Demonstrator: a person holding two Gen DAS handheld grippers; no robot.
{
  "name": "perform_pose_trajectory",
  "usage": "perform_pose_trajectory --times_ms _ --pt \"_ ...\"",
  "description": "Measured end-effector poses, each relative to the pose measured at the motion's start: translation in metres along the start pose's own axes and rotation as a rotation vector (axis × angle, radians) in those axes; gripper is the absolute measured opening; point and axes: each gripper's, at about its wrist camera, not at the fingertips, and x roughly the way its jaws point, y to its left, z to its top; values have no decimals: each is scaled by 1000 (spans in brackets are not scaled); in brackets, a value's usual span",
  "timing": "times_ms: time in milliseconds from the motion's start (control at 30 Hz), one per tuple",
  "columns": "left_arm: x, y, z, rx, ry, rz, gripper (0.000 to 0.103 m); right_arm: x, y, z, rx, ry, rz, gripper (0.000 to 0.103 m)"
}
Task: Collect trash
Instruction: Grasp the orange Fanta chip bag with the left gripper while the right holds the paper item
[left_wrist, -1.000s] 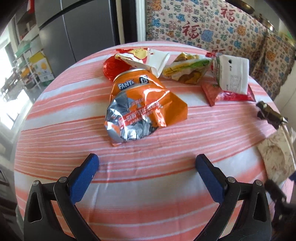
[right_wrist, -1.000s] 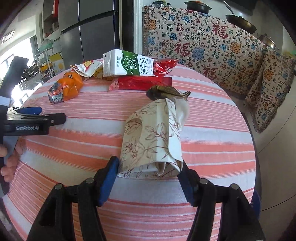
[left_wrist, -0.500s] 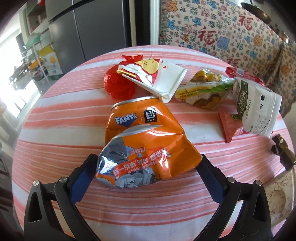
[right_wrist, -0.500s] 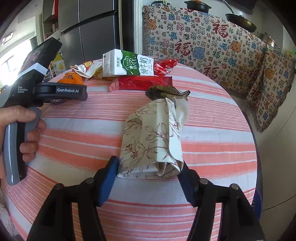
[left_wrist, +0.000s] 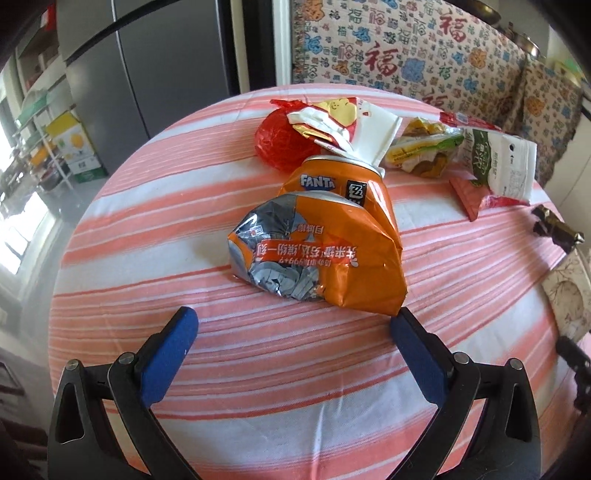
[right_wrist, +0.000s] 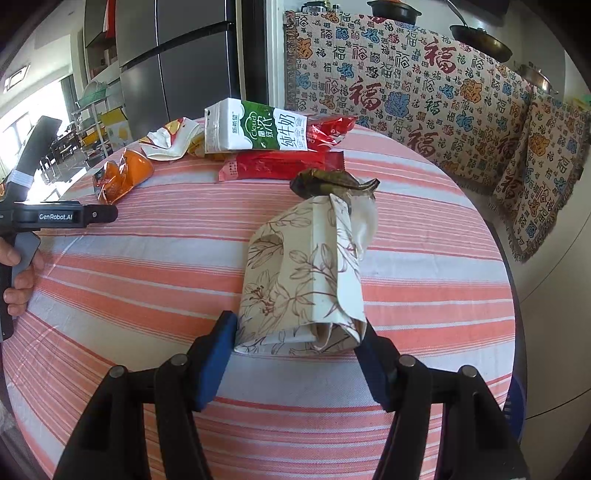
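Striped tablecloth (left_wrist: 147, 206) carries your trash: the orange wrapper (left_wrist: 325, 254) lies just ahead of your left gripper (left_wrist: 293, 330), jaws spread and empty, while your right gripper (right_wrist: 297, 332) clamps the floral paper bag (right_wrist: 303, 277)

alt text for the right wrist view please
The right gripper clamps the near end of a floral paper bag lying on a round striped table. Behind it sit a milk carton and red wrappers; the left gripper enters at left.
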Motion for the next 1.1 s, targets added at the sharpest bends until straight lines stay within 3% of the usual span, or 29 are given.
perform_pose_trajectory --times_ms 433,567,667,733,800,867,900,933,1100 --pt "19 4 31 160 -11 -140 103 0 0 -2 -8 9 34 77" --pt "7 -2 33 176 -67 -144 103 0 -1 -2 -16 19 58 80" --pt "11 -5 37 172 -56 -166 103 -5 -12 0 27 31 127 80" --pt "18 -5 38 168 -34 -140 103 -10 -22 3 66 40 178 80" --pt "22 -4 41 147 -25 -122 102 -16 -28 8 72 33 195 80" --pt "22 0 45 105 -33 -150 101 -18 -31 14 63 36 192 80" --pt "21 2 46 86 -37 -164 100 -16 -32 17 60 47 188 80" --pt "20 3 46 74 -38 -180 89 -14 -33 20 61 61 181 80" --pt "20 4 44 65 -30 -191 88 7 -44 44 117 185 216 80"
